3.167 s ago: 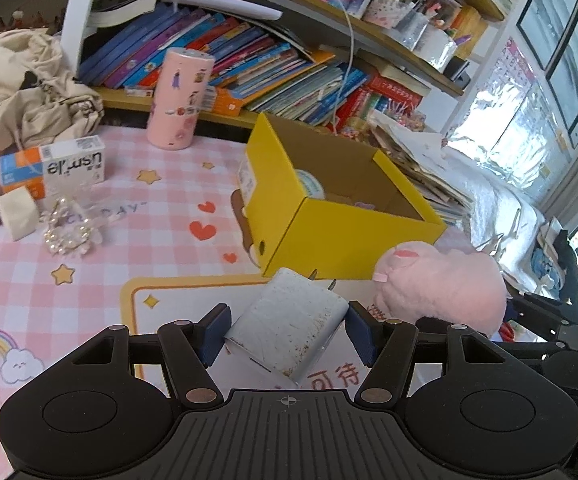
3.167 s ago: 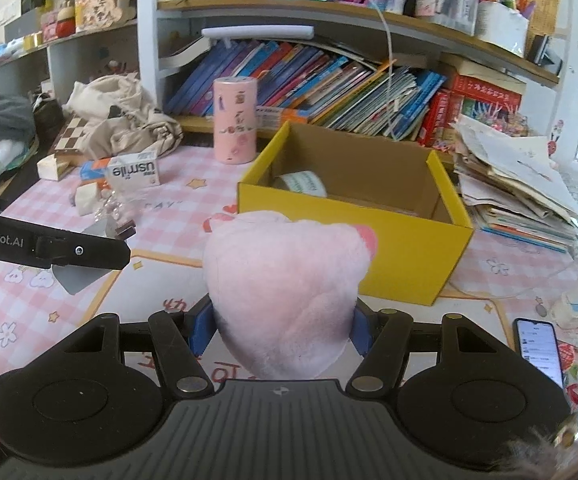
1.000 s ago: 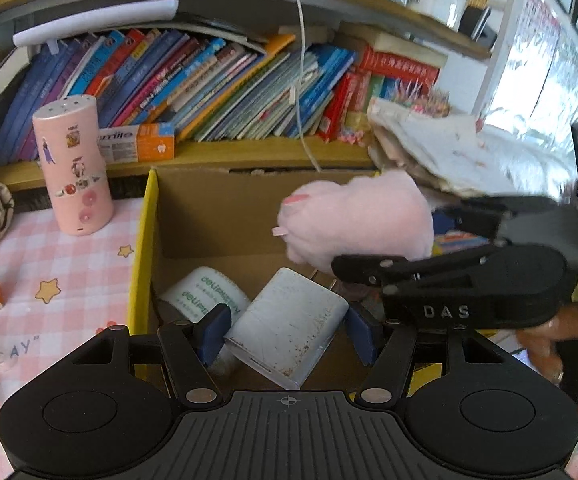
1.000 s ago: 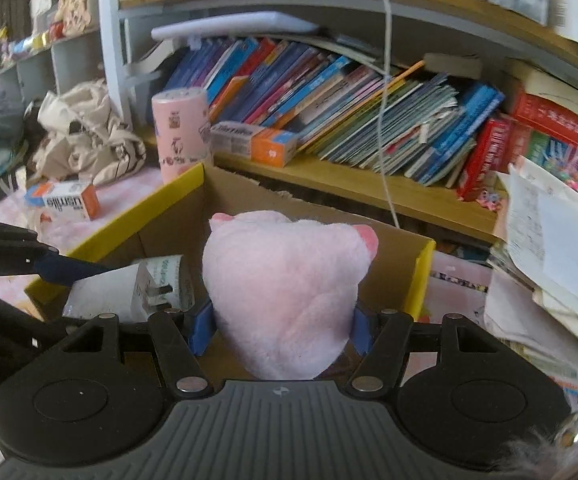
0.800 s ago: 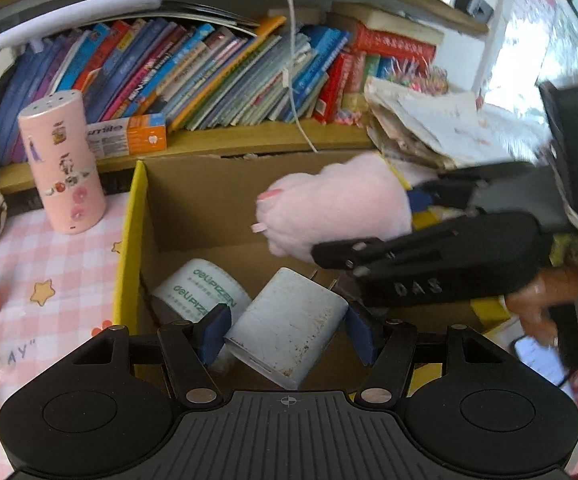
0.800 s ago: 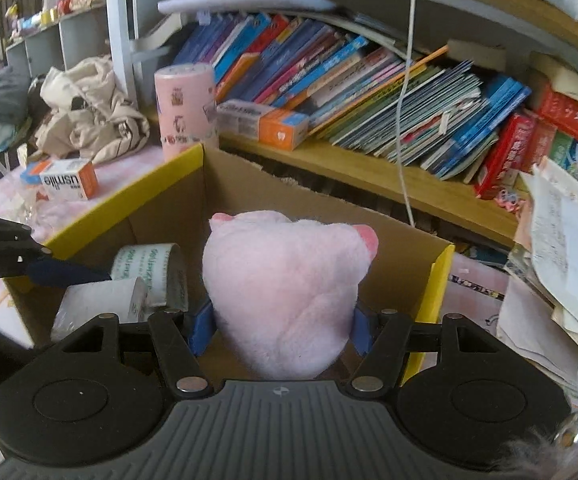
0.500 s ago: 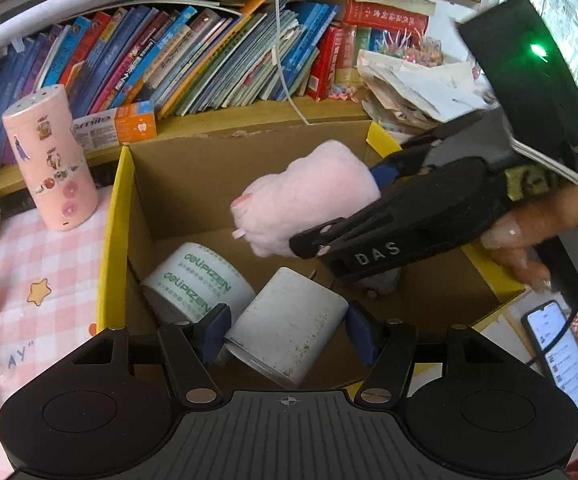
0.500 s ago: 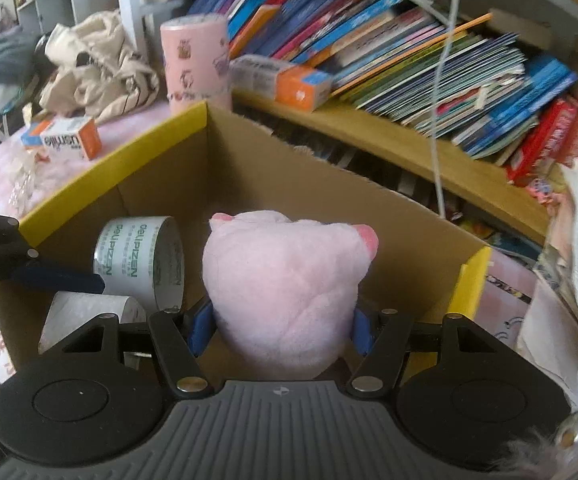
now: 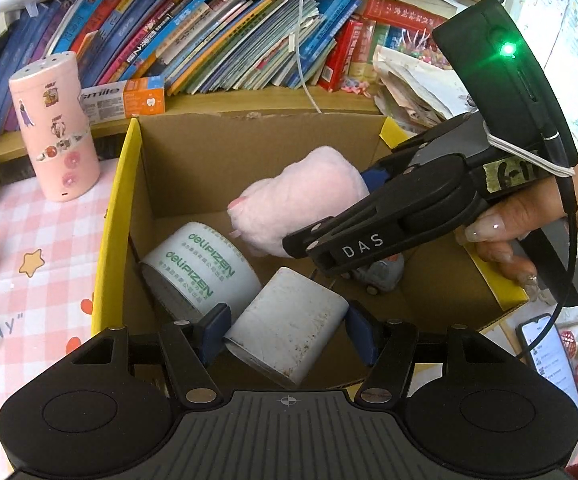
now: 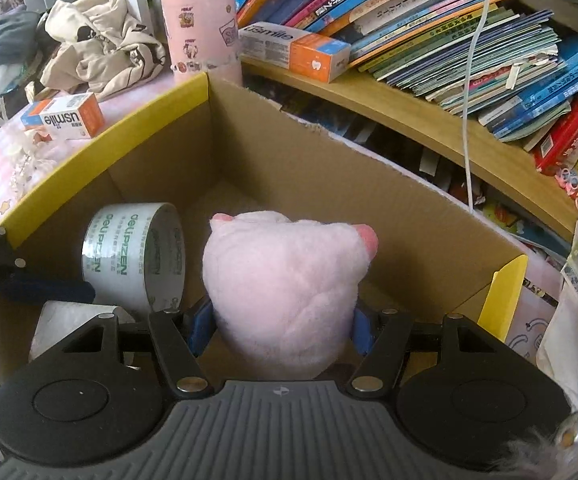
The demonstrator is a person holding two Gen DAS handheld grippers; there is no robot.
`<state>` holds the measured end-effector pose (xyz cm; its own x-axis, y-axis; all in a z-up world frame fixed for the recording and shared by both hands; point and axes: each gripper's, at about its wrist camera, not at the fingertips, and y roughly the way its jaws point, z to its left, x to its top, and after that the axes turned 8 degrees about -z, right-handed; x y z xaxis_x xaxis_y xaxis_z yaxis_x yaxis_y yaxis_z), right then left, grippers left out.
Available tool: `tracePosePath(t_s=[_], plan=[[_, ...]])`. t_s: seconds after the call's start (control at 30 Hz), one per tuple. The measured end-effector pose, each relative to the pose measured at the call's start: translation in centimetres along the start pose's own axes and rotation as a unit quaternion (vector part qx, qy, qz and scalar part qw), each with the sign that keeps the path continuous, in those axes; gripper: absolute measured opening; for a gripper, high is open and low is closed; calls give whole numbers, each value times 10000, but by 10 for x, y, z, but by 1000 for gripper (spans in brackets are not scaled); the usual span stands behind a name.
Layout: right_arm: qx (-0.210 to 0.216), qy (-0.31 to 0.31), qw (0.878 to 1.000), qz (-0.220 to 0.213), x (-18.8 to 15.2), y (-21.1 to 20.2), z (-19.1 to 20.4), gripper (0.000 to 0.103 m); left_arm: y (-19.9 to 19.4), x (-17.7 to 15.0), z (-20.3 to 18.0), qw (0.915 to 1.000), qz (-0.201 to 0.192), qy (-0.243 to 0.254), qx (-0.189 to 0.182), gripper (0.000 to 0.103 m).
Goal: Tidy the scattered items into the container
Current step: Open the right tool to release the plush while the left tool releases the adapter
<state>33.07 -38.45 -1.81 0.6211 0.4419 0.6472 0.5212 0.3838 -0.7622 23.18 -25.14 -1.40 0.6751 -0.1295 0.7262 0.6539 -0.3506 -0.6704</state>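
My left gripper (image 9: 287, 330) is shut on a white charger block (image 9: 289, 326) and holds it inside the yellow cardboard box (image 9: 117, 216), beside a roll of tape (image 9: 197, 268). My right gripper (image 10: 277, 330) is shut on a pink plush paw (image 10: 285, 280) and holds it inside the same box (image 10: 101, 148). The paw also shows in the left wrist view (image 9: 301, 200), with the right gripper's body across the box. The tape roll (image 10: 133, 256) and the charger (image 10: 65, 320) show at the left of the right wrist view. A small grey toy (image 9: 381, 274) lies on the box floor.
A pink cylinder (image 9: 55, 128) stands left of the box on the pink checked cloth (image 9: 29, 240). A toothpaste box (image 10: 63, 116) lies on the cloth. Shelves of books (image 9: 209, 40) are behind. A phone (image 9: 549, 360) lies at the right.
Both grippers have moved from above the table into the box and lowered, each still holding its item. The charger and the paw now sit deeper between the box walls.
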Motion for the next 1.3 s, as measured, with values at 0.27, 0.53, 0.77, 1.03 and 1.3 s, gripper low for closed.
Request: tracePosePath(t_s=[0.27,0.53,0.77,1.03,1.3], plan=[[-14,96,9999,65,0,2,-2,66,-6,-1,-3,9999,-130,15,60,66],[-35,278,9995,-112,-1,-3,-6,69,-20,-2,-3,9990,-419,20,165,71],[-91,142,9988,-464,-3,-13,0,95,-40,-6,-2,9974,-680,-13,259,76],[-28,205,9974,-692,-8,-28,11,97,-65,-17,5,9952,-866,-82,445,82],[-267,228,9958,-849,-10,-46,24,101,-83,-29,16,9916,-1080,-314,636,86]])
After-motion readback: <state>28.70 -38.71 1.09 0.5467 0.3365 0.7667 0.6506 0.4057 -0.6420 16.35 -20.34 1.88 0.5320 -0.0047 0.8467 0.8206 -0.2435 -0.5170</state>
